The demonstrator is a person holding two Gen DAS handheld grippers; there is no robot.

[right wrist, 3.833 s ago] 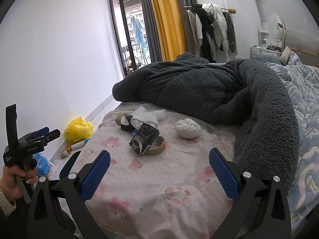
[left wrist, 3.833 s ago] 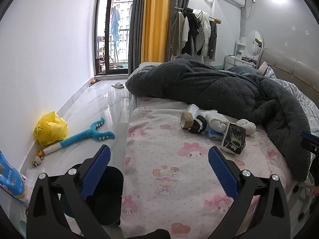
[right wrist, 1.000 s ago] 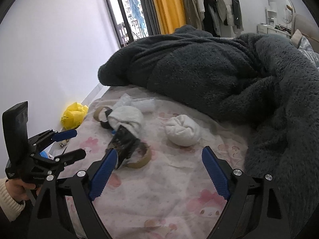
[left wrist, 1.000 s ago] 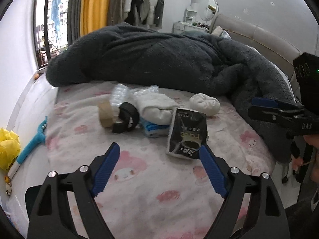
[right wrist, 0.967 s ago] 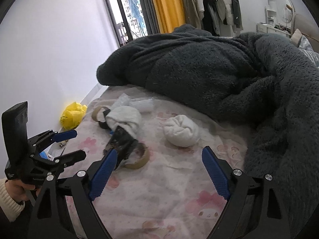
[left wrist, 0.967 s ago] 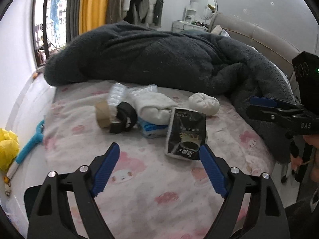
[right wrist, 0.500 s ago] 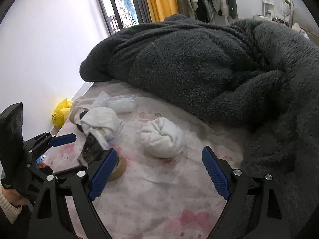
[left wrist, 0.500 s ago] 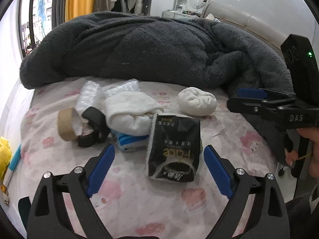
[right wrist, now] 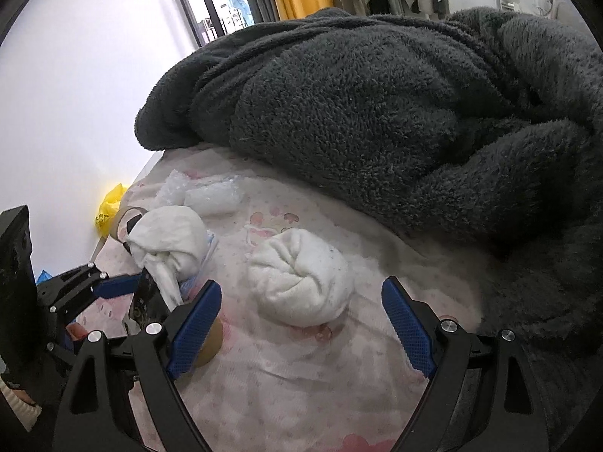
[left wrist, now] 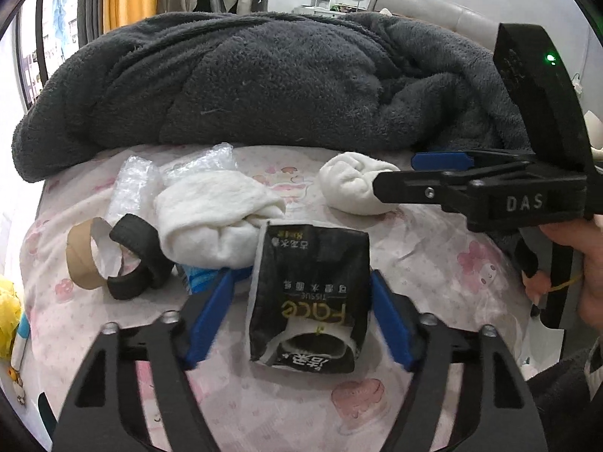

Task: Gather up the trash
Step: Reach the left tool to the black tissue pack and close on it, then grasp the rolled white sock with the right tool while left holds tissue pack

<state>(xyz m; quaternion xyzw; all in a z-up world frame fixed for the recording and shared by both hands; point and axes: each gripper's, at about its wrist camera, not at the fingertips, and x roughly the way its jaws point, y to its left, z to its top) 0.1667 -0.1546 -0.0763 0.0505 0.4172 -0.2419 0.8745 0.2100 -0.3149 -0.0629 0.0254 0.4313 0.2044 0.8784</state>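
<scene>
tissue pack (left wrist: pixel 309 293): black, crumpled, open end toward camera, lying on bed
wad (right wrist: pixel 301 282): white, balled up, alone mid-bed
tape rolls (left wrist: pixel 113 260): brown and black, touching

The left tool (left wrist: pixel 301 312) tilts downward with its blue-padded jaws closing, something dark standing between them, the pads not quite pressing. The right tool (right wrist: pixel 301 324) also tilts downward, jaws spread wide and gripping nothing. A hand (left wrist: pixel 580 263) grips the right tool's handle.
</scene>
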